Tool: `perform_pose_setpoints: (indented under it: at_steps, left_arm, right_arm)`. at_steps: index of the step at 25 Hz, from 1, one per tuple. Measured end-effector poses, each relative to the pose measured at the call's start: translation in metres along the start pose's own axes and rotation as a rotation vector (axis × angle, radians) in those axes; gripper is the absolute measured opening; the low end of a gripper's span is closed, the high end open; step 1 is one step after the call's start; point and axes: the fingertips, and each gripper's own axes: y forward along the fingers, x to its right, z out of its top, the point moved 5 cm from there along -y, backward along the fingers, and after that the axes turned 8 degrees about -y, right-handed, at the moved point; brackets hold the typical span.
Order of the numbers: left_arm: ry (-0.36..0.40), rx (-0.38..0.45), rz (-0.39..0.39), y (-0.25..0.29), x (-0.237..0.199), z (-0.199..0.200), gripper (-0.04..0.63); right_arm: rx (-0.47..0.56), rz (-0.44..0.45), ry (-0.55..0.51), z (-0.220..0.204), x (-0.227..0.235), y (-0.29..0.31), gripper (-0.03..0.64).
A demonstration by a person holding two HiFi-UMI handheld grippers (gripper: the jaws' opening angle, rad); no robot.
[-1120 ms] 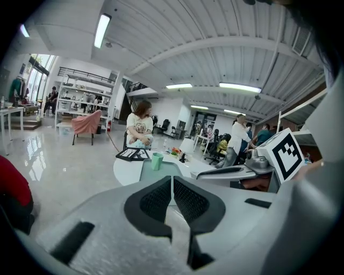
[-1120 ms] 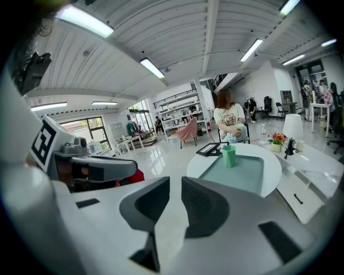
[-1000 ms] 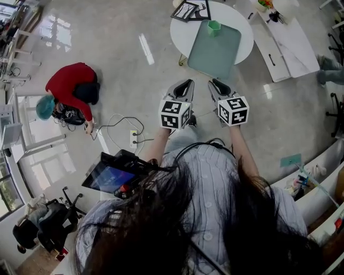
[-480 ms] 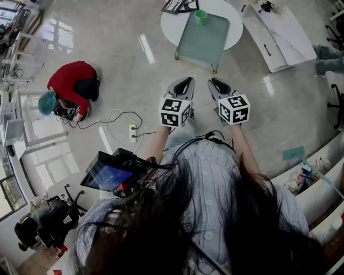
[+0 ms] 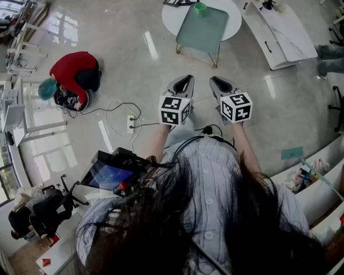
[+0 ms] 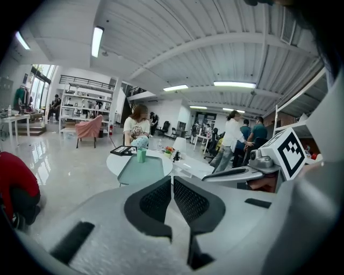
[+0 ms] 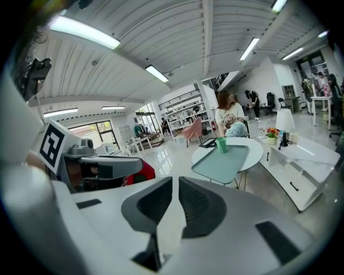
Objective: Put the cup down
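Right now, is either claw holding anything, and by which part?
Nothing held. Left claw shut, empty; right claw just closed, empty. Cup stands on tray.

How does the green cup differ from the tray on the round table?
The green cup is small and stands upright; the tray is broad and lies flat. The cup is a brighter green, the tray a paler grey-green. The tray juts past the near rim of the round table; the cup does not. Both rest on that table.

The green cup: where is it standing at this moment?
In the head view the green cup stands at the top edge, on the far end of the green tray on the round white table.
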Motion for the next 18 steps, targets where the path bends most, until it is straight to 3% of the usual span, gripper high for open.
perform_pose_setpoints:
  at_steps: [13,18]
  left_arm:
    - [-0.01,0.002,0.042,-0.044,0.056,-0.052,0.017]
    - [-0.02,0.001,0.049,-0.046,0.052,-0.054,0.017]
  right_arm:
    - [-0.009,0.064,-0.001,-0.042,-0.024,-0.063,0.054]
    - [-0.03,0.07,-0.011,-0.047,-0.029,-0.06,0.052]
